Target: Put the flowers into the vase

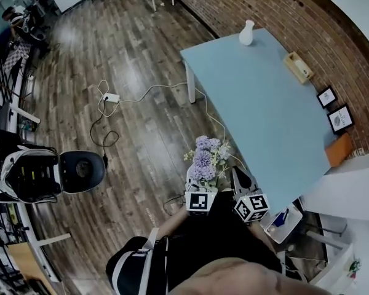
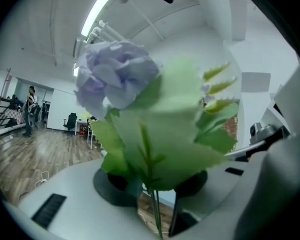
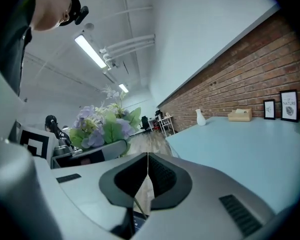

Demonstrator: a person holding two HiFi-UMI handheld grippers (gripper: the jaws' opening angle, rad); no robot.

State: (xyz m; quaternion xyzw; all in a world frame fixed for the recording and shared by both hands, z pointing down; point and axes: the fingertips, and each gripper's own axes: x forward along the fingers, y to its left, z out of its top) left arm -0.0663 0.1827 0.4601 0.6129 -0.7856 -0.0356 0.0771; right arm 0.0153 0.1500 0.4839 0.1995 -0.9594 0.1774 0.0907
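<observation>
Between jaws of left gripper (image 2: 157, 196), flowers (image 2: 121, 79).

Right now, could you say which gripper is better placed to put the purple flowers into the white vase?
Left gripper: it holds the purple flowers between its jaws; the right gripper is shut, empty.

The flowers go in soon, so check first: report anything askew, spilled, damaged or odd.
Nothing spilled or damaged. The vase stands upright at the blue table's far corner. Only a white cable with its power strip trails loose across the floor beside the table.
</observation>
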